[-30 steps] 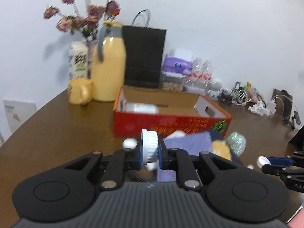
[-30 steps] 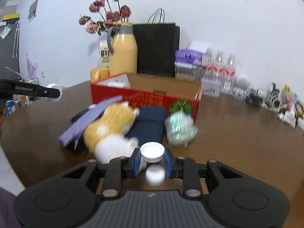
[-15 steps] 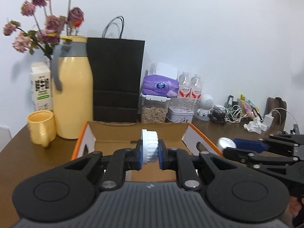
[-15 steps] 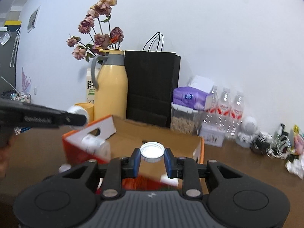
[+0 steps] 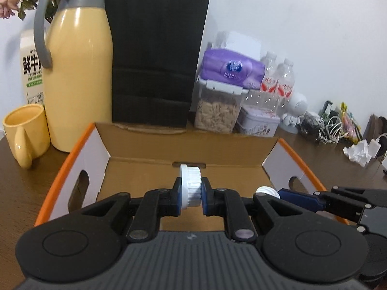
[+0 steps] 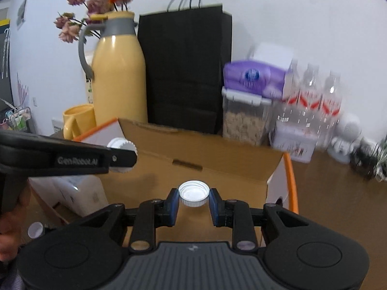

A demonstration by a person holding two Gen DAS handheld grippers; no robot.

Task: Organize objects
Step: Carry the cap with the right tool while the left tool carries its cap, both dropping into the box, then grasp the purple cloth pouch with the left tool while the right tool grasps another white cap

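Note:
My left gripper (image 5: 191, 197) is shut on a white ribbed bottle cap (image 5: 190, 185) held on edge, above the open cardboard box (image 5: 183, 149) with orange-edged flaps. My right gripper (image 6: 194, 199) is shut on a second white cap (image 6: 194, 192), its hollow side up, also over the box (image 6: 205, 154). The right gripper (image 5: 290, 197) reaches in from the right of the left wrist view, its cap (image 5: 266, 191) just showing. In the right wrist view the left gripper (image 6: 121, 155) crosses from the left with its cap (image 6: 121, 145).
Behind the box stand a yellow jug (image 5: 77, 72), a yellow mug (image 5: 24, 130), a black paper bag (image 5: 157, 55), a milk carton (image 5: 31, 72), a purple tissue pack (image 5: 229, 68), a cereal container (image 5: 216, 113), water bottles (image 5: 278, 79) and cables (image 5: 333, 125). A white package (image 6: 70, 193) lies inside the box.
Both grippers have moved forward from the clutter in front of the box to over its open inside, each still holding its cap. The box and the things behind it now loom larger.

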